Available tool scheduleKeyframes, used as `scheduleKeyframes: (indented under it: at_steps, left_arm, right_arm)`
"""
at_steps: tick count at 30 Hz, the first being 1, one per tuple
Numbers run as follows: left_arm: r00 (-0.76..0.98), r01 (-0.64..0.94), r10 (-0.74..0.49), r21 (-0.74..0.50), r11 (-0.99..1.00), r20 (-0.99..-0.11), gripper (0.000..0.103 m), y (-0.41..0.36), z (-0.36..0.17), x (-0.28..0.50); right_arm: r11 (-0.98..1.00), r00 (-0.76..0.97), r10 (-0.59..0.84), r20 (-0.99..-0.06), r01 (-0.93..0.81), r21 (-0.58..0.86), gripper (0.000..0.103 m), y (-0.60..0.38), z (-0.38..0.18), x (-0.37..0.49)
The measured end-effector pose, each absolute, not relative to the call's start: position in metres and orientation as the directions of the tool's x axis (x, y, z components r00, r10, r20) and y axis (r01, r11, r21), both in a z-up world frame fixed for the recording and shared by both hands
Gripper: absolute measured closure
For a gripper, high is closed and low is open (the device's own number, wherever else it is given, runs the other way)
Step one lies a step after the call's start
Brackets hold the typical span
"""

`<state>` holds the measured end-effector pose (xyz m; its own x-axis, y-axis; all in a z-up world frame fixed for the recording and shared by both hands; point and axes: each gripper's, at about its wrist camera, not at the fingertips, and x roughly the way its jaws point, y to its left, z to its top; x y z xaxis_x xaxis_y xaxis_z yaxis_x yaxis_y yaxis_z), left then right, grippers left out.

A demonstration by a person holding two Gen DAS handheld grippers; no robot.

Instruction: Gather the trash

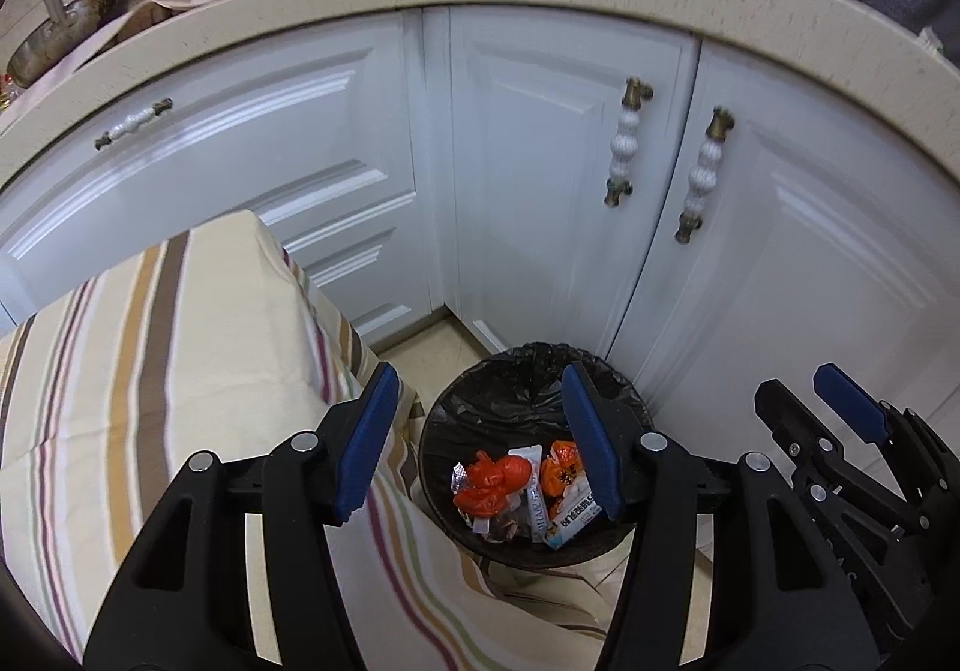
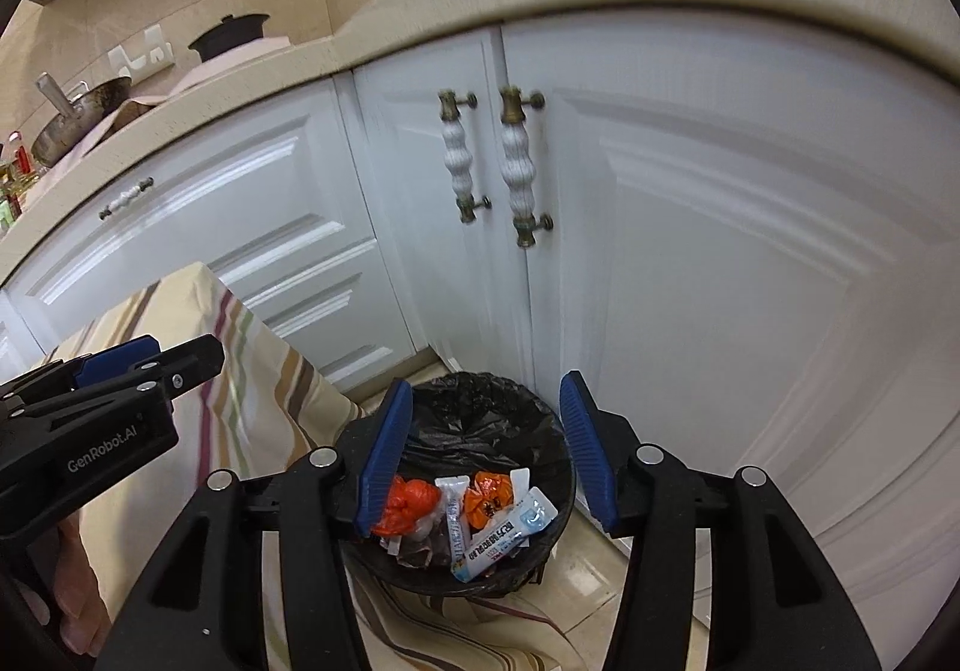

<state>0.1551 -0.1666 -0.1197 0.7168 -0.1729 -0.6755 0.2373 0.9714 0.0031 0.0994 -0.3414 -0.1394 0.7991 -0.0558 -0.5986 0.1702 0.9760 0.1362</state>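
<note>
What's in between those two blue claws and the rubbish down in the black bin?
Nothing but air: both wrist views show the open left gripper and right gripper above the bin, its wrappers uncovered.

Glossy white cabinet doors (image 1: pixel 570 179), crinkly black plastic bin liner (image 1: pixel 516 401) (shiny wrappers (image 1: pixel 528 491) inside)

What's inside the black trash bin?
The trash bin has a black liner holding orange wrappers, a red crumpled bag and white packets. Whatever lies beneath them is covered.

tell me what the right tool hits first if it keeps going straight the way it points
Probably the trash bin: the open right tool frames its black liner and the wrappers inside. Depth is unclear.
</note>
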Motion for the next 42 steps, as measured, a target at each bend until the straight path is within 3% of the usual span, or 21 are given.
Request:
scheduleKeyframes:
  at_steps: [15, 25, 42]
  left_arm:
    - [0.812, 0.193, -0.170, -0.018, 0.981, -0.558, 0.036, -0.092, -0.053, 0.075]
    - [0.845, 0.145, -0.131, -0.013, 0.989, -0.518, 0.028, -0.045, -0.035, 0.027]
    - [0.883, 0.178, -0.196, -0.083, 0.981, -0.426, 0.021, -0.014, -0.005, -0.024]
  right_arm:
    - [0.989, 0.862, -0.030, -0.506, 0.100, 0.111, 0.040, -0.286, -0.079, 0.047]
    - [0.993, 0.883, -0.006, -0.469, 0.061, 0.104, 0.032, -0.251, -0.056, 0.009]
    - [0.996, 0.918, -0.050, -0.393, 0.072, 0.043, 0.021, -0.215, -0.013, -0.049]
